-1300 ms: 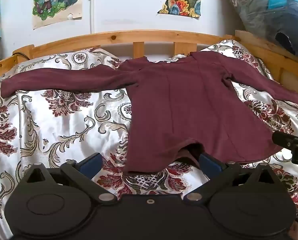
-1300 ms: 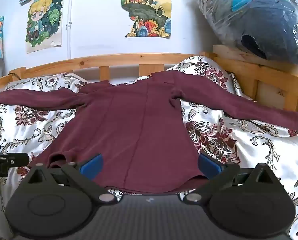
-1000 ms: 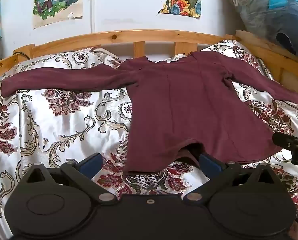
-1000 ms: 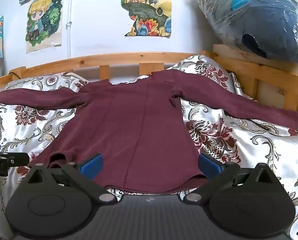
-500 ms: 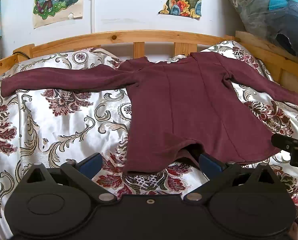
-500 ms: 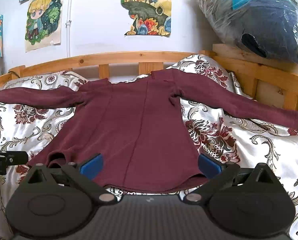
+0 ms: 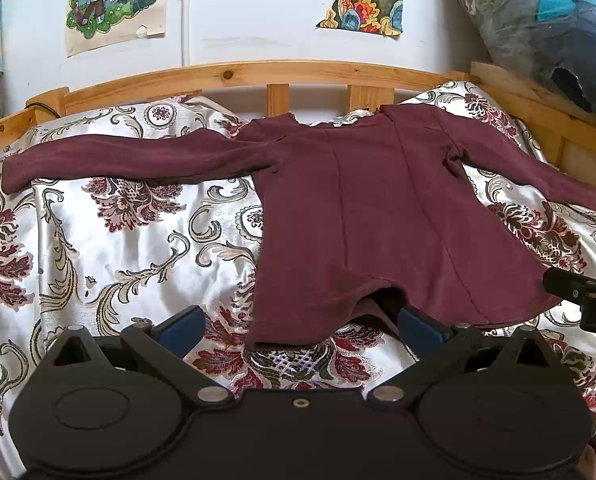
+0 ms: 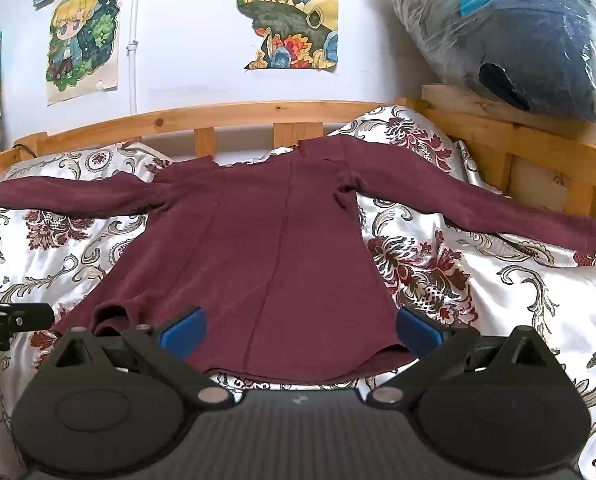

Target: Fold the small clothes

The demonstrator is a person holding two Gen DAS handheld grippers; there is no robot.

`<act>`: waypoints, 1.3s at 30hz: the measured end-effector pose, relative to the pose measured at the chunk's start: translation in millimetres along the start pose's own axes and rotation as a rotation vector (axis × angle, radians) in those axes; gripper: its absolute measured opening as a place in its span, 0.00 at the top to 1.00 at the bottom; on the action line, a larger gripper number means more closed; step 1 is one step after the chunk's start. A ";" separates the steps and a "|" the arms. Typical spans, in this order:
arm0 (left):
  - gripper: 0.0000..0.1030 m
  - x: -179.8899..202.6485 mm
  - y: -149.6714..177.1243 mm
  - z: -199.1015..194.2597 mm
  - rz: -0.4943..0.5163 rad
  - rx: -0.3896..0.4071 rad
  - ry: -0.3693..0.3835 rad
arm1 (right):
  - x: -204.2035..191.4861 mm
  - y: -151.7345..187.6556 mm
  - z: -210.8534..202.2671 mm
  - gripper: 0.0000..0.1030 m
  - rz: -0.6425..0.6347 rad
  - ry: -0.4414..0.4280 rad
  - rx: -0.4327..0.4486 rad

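Nearest in the left wrist view, the left hand-held gripper (image 7: 300, 322) is released, its blue-padded fingers (image 7: 182, 324) spread wide over the near hem of a maroon long-sleeved top (image 7: 378, 216); the right finger sits at a lifted fold of the hem, but whether it touches the cloth cannot be told. In the right wrist view, the right hand-held gripper (image 8: 300, 330) is likewise released, its fingers (image 8: 418, 330) straddling the hem on the other side, gripping nothing.

The top (image 8: 266, 248) lies spread flat on a bed covered by a shiny cream bedspread (image 7: 110, 248) with dark red floral patterns. Its neck points toward the far rail and both sleeves stretch outward, one to each side. The hem near the left hand-held gripper is bunched up slightly.

Beyond the top runs a wooden bed rail (image 7: 274, 74). Behind it, cartoon posters (image 8: 82, 40) hang on a white wall, and a plastic-wrapped dark bundle (image 8: 518, 36) rests at the far right corner
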State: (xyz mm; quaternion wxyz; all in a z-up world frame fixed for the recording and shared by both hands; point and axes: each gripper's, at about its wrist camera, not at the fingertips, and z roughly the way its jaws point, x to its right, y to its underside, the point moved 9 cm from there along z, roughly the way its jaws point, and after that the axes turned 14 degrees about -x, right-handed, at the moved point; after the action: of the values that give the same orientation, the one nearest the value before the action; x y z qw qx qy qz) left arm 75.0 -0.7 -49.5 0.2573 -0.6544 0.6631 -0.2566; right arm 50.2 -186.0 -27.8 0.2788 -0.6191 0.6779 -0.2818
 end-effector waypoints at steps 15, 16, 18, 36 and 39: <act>0.01 -0.2 0.0 0.0 -0.002 0.000 0.001 | 0.7 0.2 1.3 0.00 0.004 -0.002 -0.004; 0.01 -0.2 0.0 0.0 -0.001 -0.001 0.001 | 0.7 0.3 1.3 0.00 0.004 -0.002 -0.004; 0.01 -0.3 0.0 0.0 -0.002 -0.001 0.000 | 0.9 0.3 1.3 0.00 0.004 -0.002 -0.004; 0.01 -1.6 0.3 -0.5 -0.002 -0.001 0.002 | 2.1 1.7 2.2 0.00 0.010 -0.002 -0.010; 0.01 -1.6 0.3 -0.5 -0.002 -0.002 0.002 | 2.4 1.3 2.1 0.00 0.010 -0.003 -0.010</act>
State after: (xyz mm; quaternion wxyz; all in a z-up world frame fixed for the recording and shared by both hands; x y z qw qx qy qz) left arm 74.5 1.0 -49.4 0.2557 -0.6549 0.6630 -0.2572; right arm 50.7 -188.3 -30.3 0.2779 -0.6175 0.6821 -0.2761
